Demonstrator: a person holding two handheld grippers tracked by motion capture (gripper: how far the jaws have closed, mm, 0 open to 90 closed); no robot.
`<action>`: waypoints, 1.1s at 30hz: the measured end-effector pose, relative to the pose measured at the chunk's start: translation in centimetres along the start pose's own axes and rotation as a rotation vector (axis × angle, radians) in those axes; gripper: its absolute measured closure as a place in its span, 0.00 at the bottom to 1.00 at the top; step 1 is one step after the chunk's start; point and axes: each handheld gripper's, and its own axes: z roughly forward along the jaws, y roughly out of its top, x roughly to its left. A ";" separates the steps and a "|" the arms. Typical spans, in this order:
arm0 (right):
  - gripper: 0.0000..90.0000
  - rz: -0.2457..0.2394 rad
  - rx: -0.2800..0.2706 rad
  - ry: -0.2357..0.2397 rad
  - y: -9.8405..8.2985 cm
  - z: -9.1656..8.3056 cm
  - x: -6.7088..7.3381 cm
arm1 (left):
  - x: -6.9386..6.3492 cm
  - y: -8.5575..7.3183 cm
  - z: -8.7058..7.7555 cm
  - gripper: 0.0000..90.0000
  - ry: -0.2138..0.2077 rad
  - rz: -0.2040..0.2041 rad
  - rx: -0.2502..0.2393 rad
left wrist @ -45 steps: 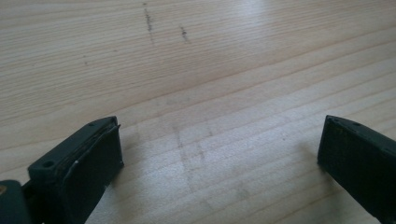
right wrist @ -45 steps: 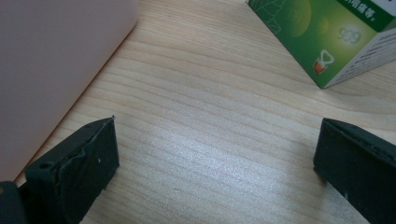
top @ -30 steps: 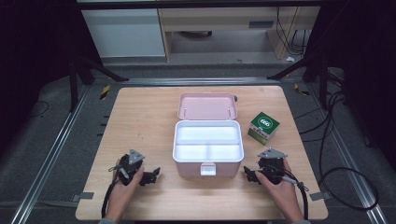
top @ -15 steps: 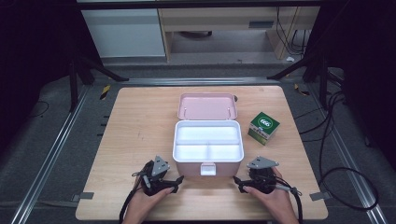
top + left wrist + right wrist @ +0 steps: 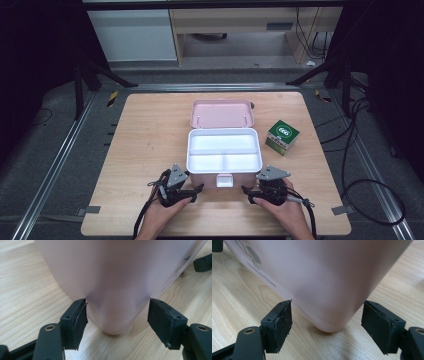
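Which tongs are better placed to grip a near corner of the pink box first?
Left, narrowly. The left tongs straddle a near corner of the pink box, one pad at the wall. The right tongs straddle the other corner with gaps on both sides.

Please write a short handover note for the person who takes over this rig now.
Left hand-held gripper: jaws have just been closing around the pink box's front left corner, pads not yet pressing.
Right hand-held gripper: the same at the front right corner.
Box: open, lid back, white tray empty.
Green carton: right of the box, untouched.
Left: probably grip the box.
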 end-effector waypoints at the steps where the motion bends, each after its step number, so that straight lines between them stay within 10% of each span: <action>1: 0.28 0.000 0.000 -0.002 0.0 0.0 0.0 | 0.1 0.2 0.2 0.34 0.002 0.007 0.006; 24: 0.22 0.023 0.007 -0.005 -0.1 -0.2 -0.6 | -0.2 0.4 1.0 0.31 0.031 0.026 0.037; 33: 0.14 0.054 0.028 0.054 0.2 -3.6 -3.1 | 3.7 -1.9 -0.5 0.10 0.092 -0.058 0.129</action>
